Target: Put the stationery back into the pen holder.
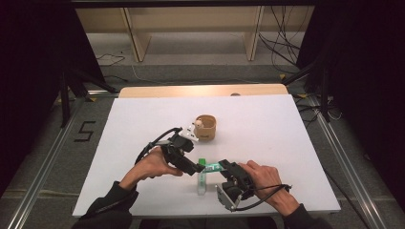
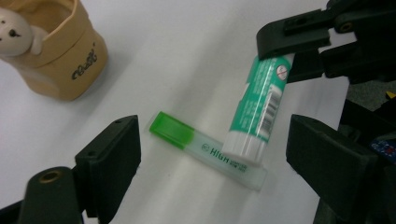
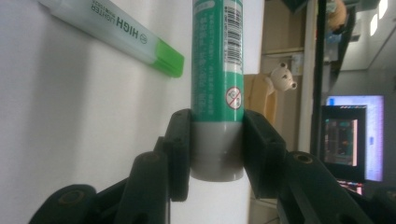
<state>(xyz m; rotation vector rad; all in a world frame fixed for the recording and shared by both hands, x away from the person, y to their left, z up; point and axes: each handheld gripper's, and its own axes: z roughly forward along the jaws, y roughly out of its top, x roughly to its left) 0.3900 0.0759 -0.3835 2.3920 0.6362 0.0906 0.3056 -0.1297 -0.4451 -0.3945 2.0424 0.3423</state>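
- The right gripper point(image 1: 220, 166) is clamped on one end of a green glue stick point(image 3: 217, 70); in the right gripper view both black jaws press the grey end of the tube from either side.
- The person's right hand point(image 1: 262, 177) comes in from the bottom edge of the table point(image 1: 267, 119), wrapped around the gripper's body with its cable looping behind the wrist, and the gripper points toward the left hand.
- In the left gripper view the glue stick is tilted, its white end sitting over the clear end of a highlighter point(image 2: 205, 149); whether the two touch I cannot tell.
- The highlighter lies flat on the white table just on the person's side of the glue stick, with its green cap pointing toward a tan cup point(image 1: 206, 128).
- The left gripper point(image 1: 199, 167) has its jaws spread wide with nothing pressed between them; in the left gripper view they flank the highlighter and the glue stick's white end.
- The left hand point(image 1: 154, 164) reaches in from the lower left, forearm angled toward the cup, with the gripper's tip close beside the glue stick.
- The cup stands upright beyond the glue stick, well apart from it, with a small bear figure point(image 2: 14, 31) at its rim.
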